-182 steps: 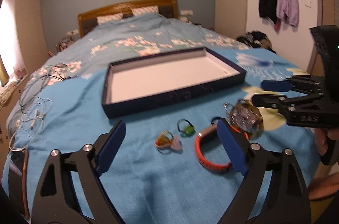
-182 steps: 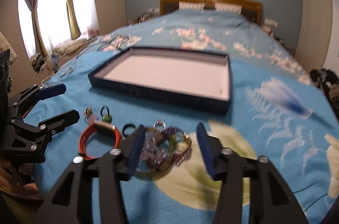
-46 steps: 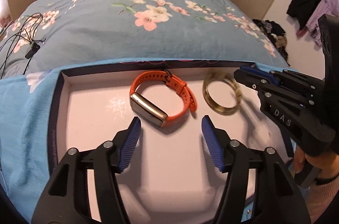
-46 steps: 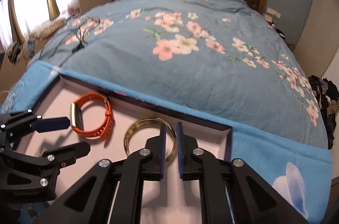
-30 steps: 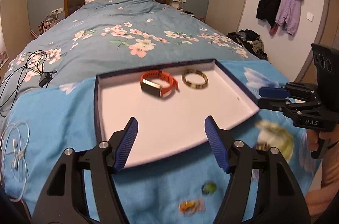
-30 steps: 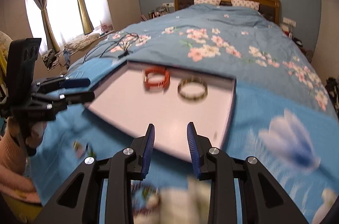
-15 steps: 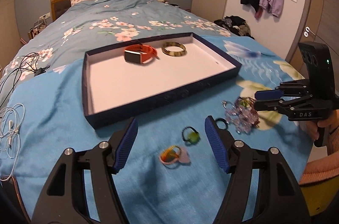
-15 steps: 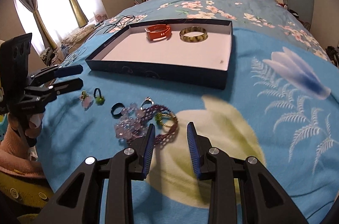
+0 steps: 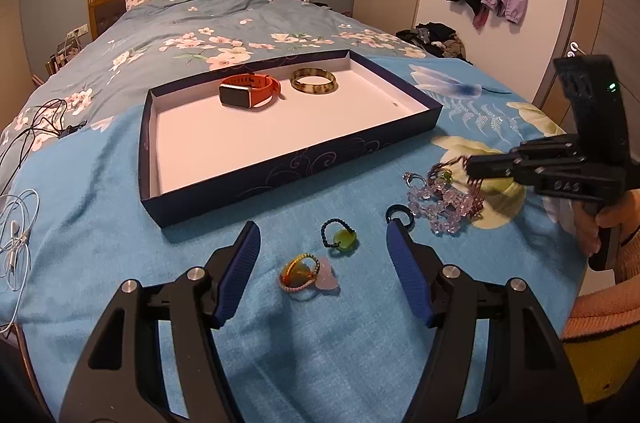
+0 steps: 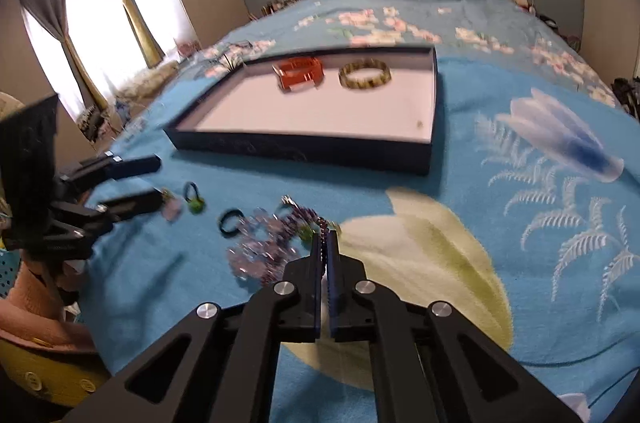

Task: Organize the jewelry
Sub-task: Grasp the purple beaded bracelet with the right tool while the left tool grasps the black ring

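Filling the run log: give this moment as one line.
left claw: open | right claw: just closed on dark beaded bracelet | navy tray: orange watch

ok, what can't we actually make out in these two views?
- Right gripper grip: shut at the bead pile; right wrist view is motion-blurred, and in the left wrist view its fingers cover the spot, so which strand is pinched is unclear.
- Bead pile makeup: tangled, blurred; strands cannot be counted.
- Speck in the tray near its right wall: too small to identify.
- Watch face: too small to read.
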`<state>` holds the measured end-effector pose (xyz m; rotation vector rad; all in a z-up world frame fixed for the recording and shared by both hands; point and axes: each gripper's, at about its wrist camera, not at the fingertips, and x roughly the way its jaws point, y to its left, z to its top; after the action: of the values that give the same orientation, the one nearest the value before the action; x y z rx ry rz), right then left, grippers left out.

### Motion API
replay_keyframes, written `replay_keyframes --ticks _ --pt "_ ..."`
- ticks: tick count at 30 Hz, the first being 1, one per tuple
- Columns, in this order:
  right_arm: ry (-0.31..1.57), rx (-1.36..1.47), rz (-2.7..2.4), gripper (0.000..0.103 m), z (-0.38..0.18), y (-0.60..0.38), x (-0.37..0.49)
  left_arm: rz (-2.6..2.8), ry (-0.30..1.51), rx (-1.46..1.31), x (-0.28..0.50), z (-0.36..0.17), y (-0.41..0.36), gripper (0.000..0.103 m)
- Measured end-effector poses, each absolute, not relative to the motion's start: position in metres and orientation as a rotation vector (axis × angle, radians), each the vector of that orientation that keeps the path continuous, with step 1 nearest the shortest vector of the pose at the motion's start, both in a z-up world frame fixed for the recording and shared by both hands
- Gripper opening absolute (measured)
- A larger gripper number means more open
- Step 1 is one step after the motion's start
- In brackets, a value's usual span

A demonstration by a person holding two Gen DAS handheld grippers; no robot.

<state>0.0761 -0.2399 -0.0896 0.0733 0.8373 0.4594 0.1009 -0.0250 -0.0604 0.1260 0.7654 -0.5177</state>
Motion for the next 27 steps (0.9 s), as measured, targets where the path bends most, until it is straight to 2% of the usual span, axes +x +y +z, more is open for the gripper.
replay_keyframes --ticks 15,21,25,27 --pt "0.647 0.093 0.51 0.001 -0.03 -0.241 0.061 -0.597 0.751 0.165 0.092 -0.061 -0.042 0.063" --pt "0.648 0.103 0.505 0.001 -0.031 -0.243 0.064 -0.638 0.762 0.196 0.094 -0.065 -0.061 0.056" --pt "0.653 0.113 0.499 0.001 -0.035 -0.246 0.065 -0.654 0.801 0.225 0.101 -0.072 -0.078 0.044" --pt "0.655 0.114 0.495 0.001 -0.038 -0.247 0.066 -0.657 0.821 0.245 0.105 -0.077 -0.086 0.042"
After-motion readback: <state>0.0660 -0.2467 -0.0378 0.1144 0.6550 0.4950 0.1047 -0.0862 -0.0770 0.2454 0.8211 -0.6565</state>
